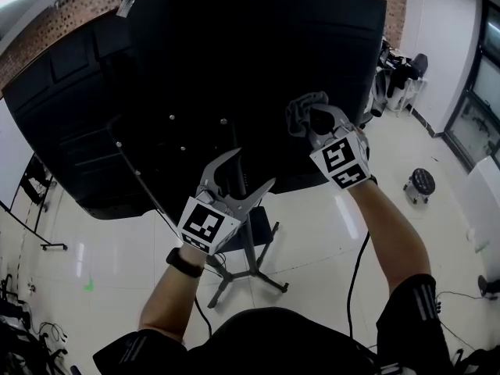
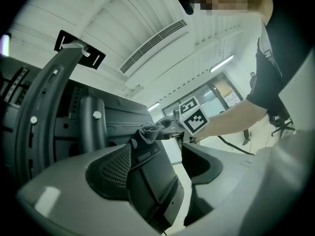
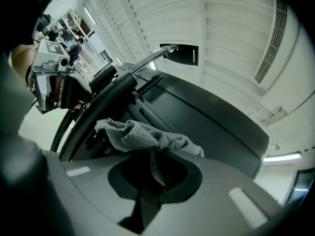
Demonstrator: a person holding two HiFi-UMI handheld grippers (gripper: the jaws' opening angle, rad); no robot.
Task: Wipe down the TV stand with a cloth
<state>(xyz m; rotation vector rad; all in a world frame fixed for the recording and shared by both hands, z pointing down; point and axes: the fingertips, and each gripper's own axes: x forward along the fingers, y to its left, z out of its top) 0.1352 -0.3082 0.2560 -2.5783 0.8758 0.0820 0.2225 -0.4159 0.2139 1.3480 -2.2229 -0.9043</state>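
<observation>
glossy white floor tiles fill the lower frame, with a red brick wall at the upper left. a matte black tv back spans the upper half, above a thin metal tv stand. right of centre, the right gripper pinches a crumpled grey woven cloth at the panel. at lower centre, the left gripper has its curved jaws spread and holds nothing.

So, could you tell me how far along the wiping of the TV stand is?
Done: the grey cloth is picked up, the right gripper shut on it. In hand: the cloth is at the TV's black back panel. Remaining: the stand's pole and base legs, well below the cloth; the left gripper is open, empty.
</observation>
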